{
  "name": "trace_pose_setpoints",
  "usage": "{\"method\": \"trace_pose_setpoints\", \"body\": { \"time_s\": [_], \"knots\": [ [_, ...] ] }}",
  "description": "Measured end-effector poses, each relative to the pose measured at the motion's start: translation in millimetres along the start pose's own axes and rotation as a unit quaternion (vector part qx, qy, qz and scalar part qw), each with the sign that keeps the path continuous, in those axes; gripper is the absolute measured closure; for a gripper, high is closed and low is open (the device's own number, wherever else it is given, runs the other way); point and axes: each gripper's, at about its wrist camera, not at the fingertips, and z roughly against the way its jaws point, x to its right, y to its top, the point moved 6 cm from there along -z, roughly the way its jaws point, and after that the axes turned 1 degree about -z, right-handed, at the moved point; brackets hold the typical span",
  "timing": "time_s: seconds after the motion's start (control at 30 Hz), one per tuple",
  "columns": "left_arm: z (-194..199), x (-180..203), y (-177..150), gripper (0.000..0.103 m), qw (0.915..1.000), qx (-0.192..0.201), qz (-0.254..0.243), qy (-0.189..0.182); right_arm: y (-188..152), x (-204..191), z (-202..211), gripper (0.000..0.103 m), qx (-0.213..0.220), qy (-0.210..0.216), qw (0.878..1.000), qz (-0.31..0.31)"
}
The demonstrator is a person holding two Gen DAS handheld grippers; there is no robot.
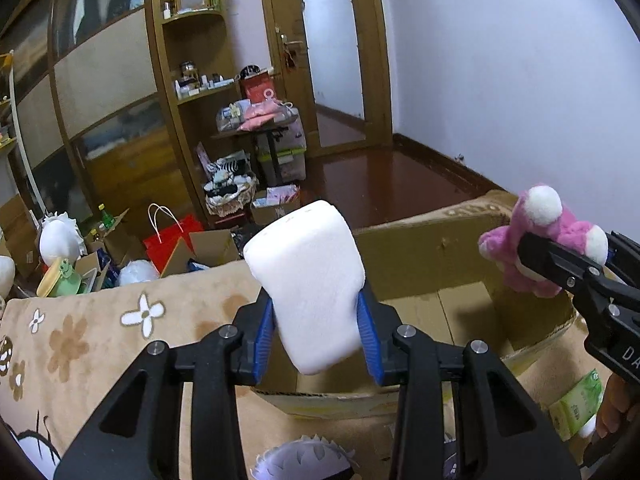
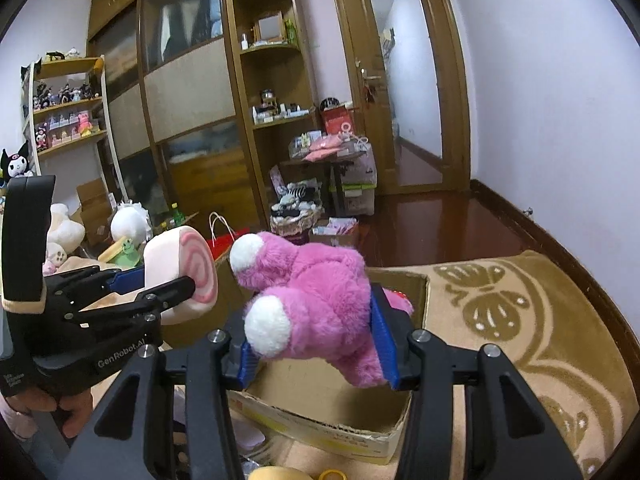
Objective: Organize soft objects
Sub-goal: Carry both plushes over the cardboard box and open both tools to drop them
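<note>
Our left tongs (image 1: pixel 320 336) pinch the white roll plush (image 1: pixel 308 284) at centre frame; right tongs (image 2: pixel 316 344) clamp the pink bear (image 2: pixel 316 300), both over the cardboard box (image 1: pixel 420 240). Releasing early risks missing it.

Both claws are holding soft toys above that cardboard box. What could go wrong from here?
The white roll plush is pinched only low down by the left gripper, so it might tip out and miss the box. The pink plush bear bulges past the right gripper and could snag the box edge.
</note>
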Motion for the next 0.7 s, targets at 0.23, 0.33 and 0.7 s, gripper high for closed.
{"method": "trace_pose_setpoints", "body": {
  "time_s": [0.23, 0.33, 0.7],
  "knots": [
    [-4, 0, -12, 0.058, 0.9998, -0.017, -0.003, 0.014, -10, -1, -11, 0.051, -0.022, 0.009, 1.000, 0.000],
    [-7, -2, -14, 0.052, 0.9995, -0.023, -0.008, 0.020, -14, -2, -6, 0.051, -0.013, -0.004, 1.000, 0.016],
    [18, -15, -17, 0.020, 0.9987, -0.011, -0.012, 0.049, -13, 2, 10, 0.016, -0.006, 0.000, 1.000, 0.000]
  ]
}}
